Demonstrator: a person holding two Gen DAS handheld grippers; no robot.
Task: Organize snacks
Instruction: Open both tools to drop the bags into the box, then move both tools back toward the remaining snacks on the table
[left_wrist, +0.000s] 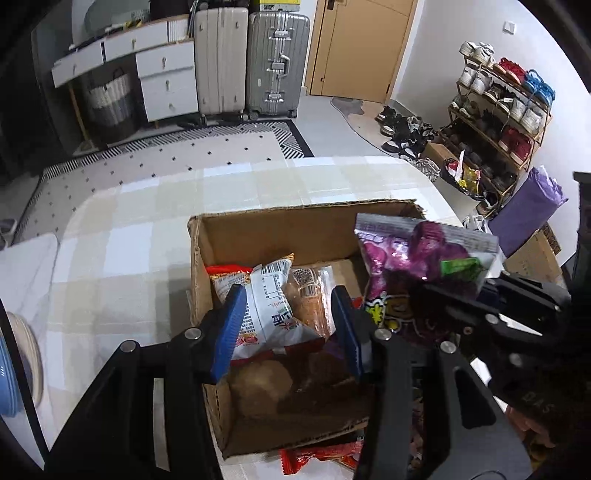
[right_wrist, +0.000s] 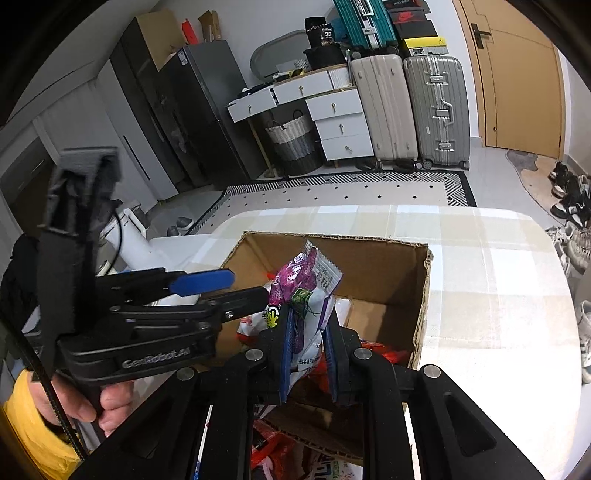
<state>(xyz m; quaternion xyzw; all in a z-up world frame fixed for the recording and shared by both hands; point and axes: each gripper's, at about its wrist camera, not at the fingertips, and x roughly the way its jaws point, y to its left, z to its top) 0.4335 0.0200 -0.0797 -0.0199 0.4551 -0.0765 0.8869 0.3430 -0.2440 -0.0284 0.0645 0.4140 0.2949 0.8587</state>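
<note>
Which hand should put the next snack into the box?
Probably the right. Its tongs are already shut on the purple snack bag, held above the cardboard box. The left tongs are open and empty.

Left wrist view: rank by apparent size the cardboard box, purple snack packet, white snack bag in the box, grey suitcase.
1. Brown cardboard box, clearly largest.
2. Shiny purple snack packet and ribbed grey hard-shell suitcase: similar; the suitcase is far off, so unranked.
3. White printed snack bag, partly hidden by the left tool's blue fingers.
</note>
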